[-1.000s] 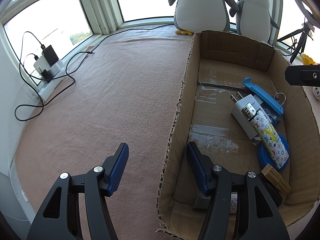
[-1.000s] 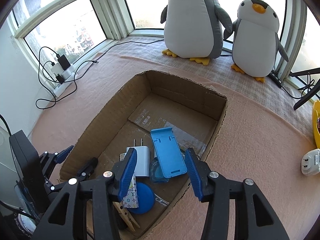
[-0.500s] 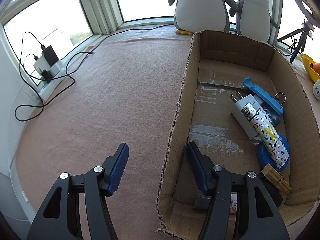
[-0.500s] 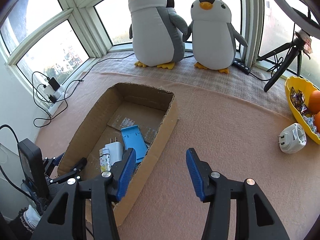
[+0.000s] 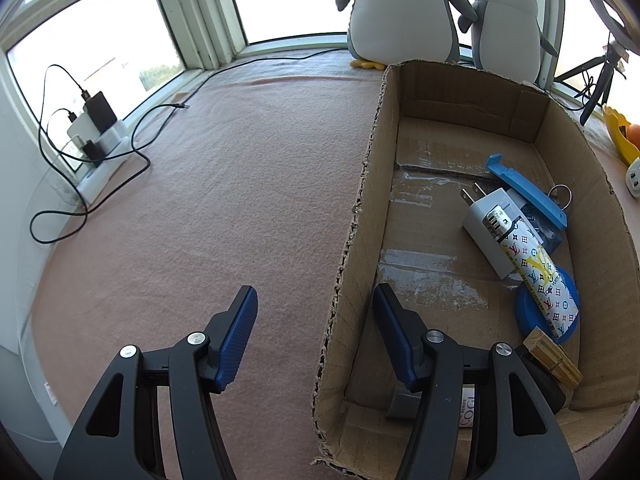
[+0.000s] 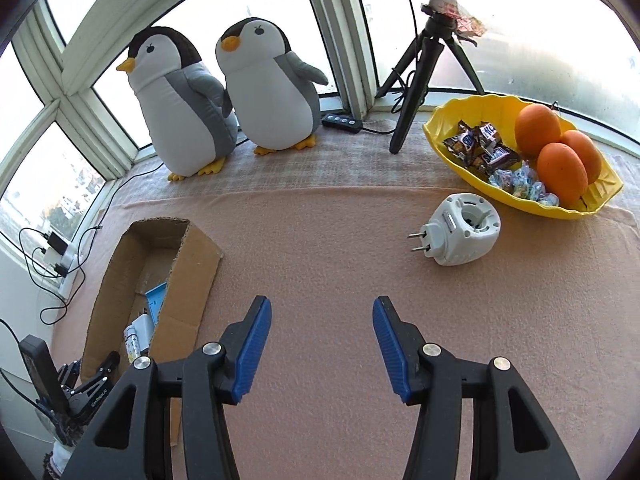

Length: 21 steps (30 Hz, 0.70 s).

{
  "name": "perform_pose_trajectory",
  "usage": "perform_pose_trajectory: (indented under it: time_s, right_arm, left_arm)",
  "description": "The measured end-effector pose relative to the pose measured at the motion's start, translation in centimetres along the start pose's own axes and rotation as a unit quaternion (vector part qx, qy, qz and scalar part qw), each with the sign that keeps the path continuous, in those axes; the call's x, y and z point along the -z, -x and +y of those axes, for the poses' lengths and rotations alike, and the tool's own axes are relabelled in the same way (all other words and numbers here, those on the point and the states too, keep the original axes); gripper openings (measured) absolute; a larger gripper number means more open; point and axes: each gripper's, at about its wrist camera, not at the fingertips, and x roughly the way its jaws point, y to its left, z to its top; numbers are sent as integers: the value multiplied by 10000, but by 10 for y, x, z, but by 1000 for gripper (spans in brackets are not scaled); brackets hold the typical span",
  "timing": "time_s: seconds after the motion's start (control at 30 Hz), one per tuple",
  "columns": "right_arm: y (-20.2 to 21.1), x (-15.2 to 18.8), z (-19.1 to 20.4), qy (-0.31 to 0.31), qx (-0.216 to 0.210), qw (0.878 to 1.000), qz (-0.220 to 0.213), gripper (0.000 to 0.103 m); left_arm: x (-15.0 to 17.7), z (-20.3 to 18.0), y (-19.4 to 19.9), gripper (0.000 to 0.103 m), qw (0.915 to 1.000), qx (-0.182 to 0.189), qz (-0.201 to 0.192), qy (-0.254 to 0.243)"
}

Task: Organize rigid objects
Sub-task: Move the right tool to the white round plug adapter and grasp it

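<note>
My right fingers point(image 6: 322, 344) gape wide and empty, aimed at the white plug point(image 6: 460, 236) lying alone on the desk beside the yellow bowl point(image 6: 440, 120), so I should straddle its round body squarely, while my left fingers point(image 5: 316, 336), empty too, straddle the box point(image 5: 360, 216) wall.

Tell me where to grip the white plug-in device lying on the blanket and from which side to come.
Grip the white plug-in device across its flat back plate, just behind the prongs, coming down from above with the open right gripper. It lies on its side, prongs pointing left; the round cup end looks too wide and curved to pinch securely.
</note>
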Motion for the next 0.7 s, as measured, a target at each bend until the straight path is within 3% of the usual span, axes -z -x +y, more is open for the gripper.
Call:
perform_pose_trajectory:
  time_s: [0.4, 0.7]
  right_arm:
    - [-9, -26, -88, -1426, 413, 9888, -121, 49]
    - [-35, -40, -123, -2195, 163, 9755, 34, 49]
  left_arm:
    - [0, 0, 0, 60, 10000, -5, 1, -4]
    - [-2, 0, -1, 60, 10000, -28, 2, -24]
